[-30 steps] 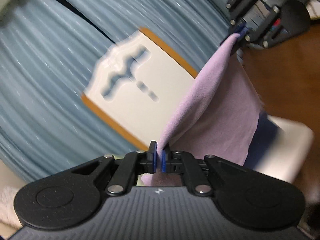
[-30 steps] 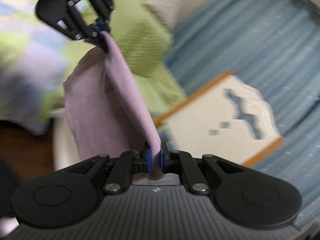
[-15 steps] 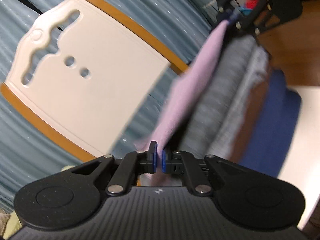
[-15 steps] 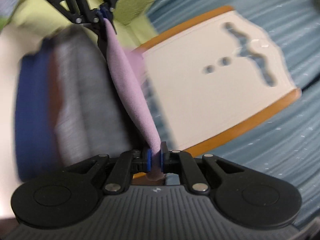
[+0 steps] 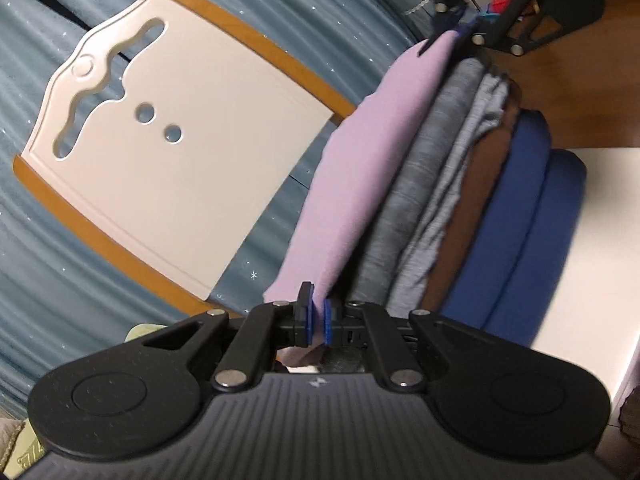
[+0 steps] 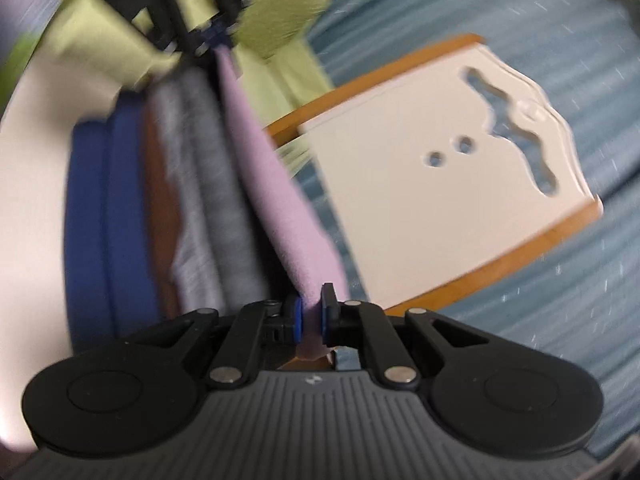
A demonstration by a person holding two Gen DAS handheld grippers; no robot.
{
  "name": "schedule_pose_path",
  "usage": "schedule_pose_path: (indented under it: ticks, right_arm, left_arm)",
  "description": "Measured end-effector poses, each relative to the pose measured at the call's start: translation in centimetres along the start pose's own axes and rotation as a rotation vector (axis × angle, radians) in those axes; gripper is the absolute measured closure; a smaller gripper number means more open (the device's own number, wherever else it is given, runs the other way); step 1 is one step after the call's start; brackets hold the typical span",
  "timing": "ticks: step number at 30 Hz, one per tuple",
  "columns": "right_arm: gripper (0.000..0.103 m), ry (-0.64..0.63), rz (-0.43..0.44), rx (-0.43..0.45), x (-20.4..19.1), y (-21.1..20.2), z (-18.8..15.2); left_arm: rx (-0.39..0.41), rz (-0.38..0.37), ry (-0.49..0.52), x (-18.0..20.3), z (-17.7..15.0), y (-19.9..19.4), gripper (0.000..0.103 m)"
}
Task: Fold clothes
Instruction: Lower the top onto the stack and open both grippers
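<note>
Lilac cloth (image 5: pixel 360 152): stretched in a long folded strip between the two grippers, one end in each; it lies along the top of a stack of folded clothes, touching the grey layer beside it.
Left gripper (image 5: pixel 317 320): jaws closed on the near end of the lilac cloth, blue pads pressing the fabric from both sides; a small tail of cloth hangs out behind the pads.
Right gripper (image 6: pixel 311 320): jaws closed on the opposite end of the same cloth, fabric pinched between its blue pads; in the left wrist view it shows at the far end of the strip, top right.
Stack of folded clothes (image 5: pixel 424 184): grey pieces directly next to the lilac cloth, then a brown layer (image 5: pixel 476 184), then thick blue folds (image 5: pixel 520 208) at the bottom; edges roughly aligned, the lighter grey one a little ragged.
Tabletop (image 5: pixel 592 248): pale surface carrying the stack, bare part visible beyond the blue folds.
Chair back (image 5: pixel 160 148): white panel with a wavy cut-out and two round holes, orange-brown wooden frame, standing just behind the stack.
Curtain (image 5: pixel 80 272): blue-grey, ribbed, with tiny star specks, behind the chair.
Green fabric (image 6: pixel 280 12): blurred, at the top of the right wrist view behind the left gripper.
</note>
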State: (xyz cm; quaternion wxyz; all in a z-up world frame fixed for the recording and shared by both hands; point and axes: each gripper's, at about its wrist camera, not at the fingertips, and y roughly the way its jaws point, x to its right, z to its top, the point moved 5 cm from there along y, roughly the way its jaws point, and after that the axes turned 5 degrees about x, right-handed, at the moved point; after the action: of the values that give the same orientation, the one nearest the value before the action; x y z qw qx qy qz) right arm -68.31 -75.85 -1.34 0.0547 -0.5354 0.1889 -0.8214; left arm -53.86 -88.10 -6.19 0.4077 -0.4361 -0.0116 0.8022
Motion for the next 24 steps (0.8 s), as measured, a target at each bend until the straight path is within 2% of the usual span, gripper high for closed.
schedule_pose_path:
  ticks: [7, 10, 12, 15, 24]
  right_arm:
    - [0.092, 0.009, -0.031, -0.011, -0.5, -0.6, 0.0]
    - [0.092, 0.03, -0.039, -0.016, -1.1, -1.0, -0.2]
    - [0.092, 0.04, -0.041, -0.027, -1.2, -1.1, -0.2]
    - [0.091, 0.069, -0.051, -0.037, -0.9, -1.5, 0.0]
    - [0.088, 0.194, -0.031, -0.064, -0.3, -2.4, 0.6]
  left_arm:
    - [0.007, 0.019, -0.043, -0.4, -1.1, 0.4, 0.099]
    - [0.005, 0.032, -0.021, 0.2, -1.4, 0.2, 0.099]
    - [0.0, 0.036, -0.022, 2.1, -0.8, -3.0, 0.099]
    - [-0.006, 0.04, -0.075, 1.4, -0.3, -5.4, 0.093]
    - [-0.06, 0.062, -0.119, 0.5, 2.2, -4.2, 0.092]
